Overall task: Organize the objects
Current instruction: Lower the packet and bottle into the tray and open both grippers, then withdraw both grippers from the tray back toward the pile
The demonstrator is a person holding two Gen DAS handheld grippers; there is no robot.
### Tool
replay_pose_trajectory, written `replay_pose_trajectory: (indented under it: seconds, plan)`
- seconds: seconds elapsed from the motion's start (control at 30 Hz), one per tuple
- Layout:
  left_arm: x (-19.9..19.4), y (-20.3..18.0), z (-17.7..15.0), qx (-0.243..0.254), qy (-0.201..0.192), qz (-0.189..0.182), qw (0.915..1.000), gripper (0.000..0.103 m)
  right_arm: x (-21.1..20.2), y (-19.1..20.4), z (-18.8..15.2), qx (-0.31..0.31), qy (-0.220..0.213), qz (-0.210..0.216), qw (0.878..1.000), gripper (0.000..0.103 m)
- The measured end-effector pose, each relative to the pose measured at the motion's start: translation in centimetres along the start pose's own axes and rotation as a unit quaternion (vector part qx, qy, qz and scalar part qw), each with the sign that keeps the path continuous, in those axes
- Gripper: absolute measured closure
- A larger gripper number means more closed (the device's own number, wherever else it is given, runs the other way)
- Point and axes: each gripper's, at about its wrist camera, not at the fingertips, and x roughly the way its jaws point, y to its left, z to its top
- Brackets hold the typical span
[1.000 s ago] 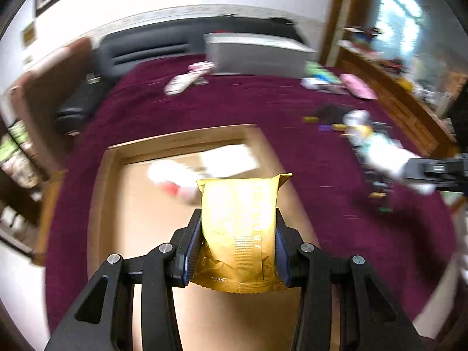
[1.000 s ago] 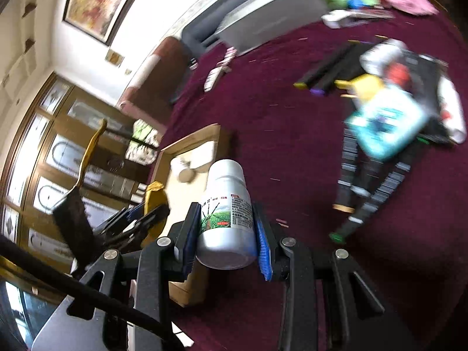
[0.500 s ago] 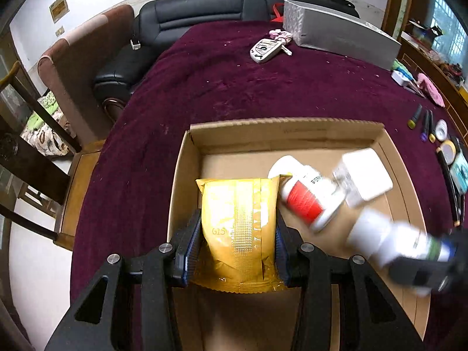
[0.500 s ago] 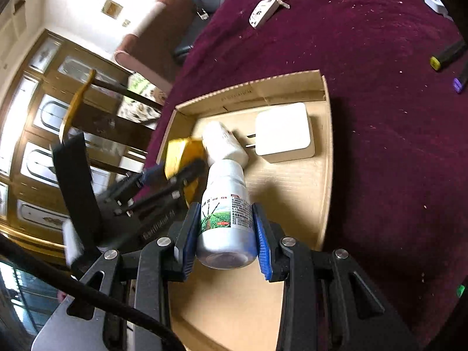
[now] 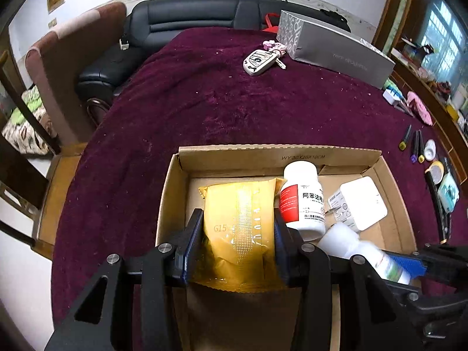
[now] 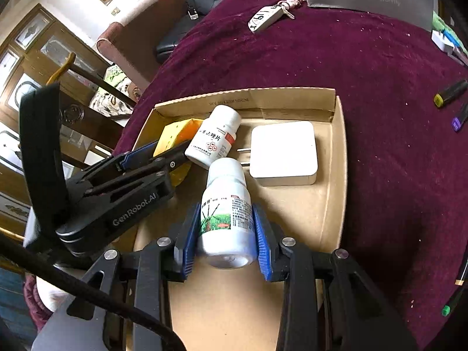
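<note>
Box sits on the maroon cloth, open side up, and both your grippers are over it. Your left gripper is clamped on the gold pouch at the box's left side. Your right gripper is clamped on the green-label bottle, cap pointing at the charger. A red-label bottle lies in the box between pouch and charger, just beside your bottle's cap. Key fob and grey carton lie well beyond the box.
</note>
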Motion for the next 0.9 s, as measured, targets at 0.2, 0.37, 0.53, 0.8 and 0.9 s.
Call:
replay_pose_trajectory:
  seconds: [0.2,0.37,0.53,0.8,0.9]
  plan:
    - [0.3,-0.3,0.2,0.031,0.001,0.015,0.9994,0.063,0.2,0.7,-0.7,-0.015,-0.023,-0.003,1.000,0.069]
    - [-0.2,-0.2,0.2,0.025,-0.005,0.009,0.9996,0.063,-1.7,1.1,-1.2,-0.013,-0.047,0.017,0.999,0.069]
    - [-3.8,-1.5,-0.5,0.021,-0.041,0.017,0.9988,0.063,-5.8,0.9,-2.6,-0.026,-0.095,0.011,0.995,0.060]
    - [-9.2,-7.0,-2.9,0.048,-0.107,0.032,0.9926,0.053,-10.4,-1.8,-4.4,-0.013,-0.146,-0.011,0.989,0.057]
    - [-10.3,-9.3,-3.3,0.063,-0.118,0.031,0.9905,0.053,-12.3,-3.9,-5.0,0.004,-0.171,-0.029,0.985,0.057]
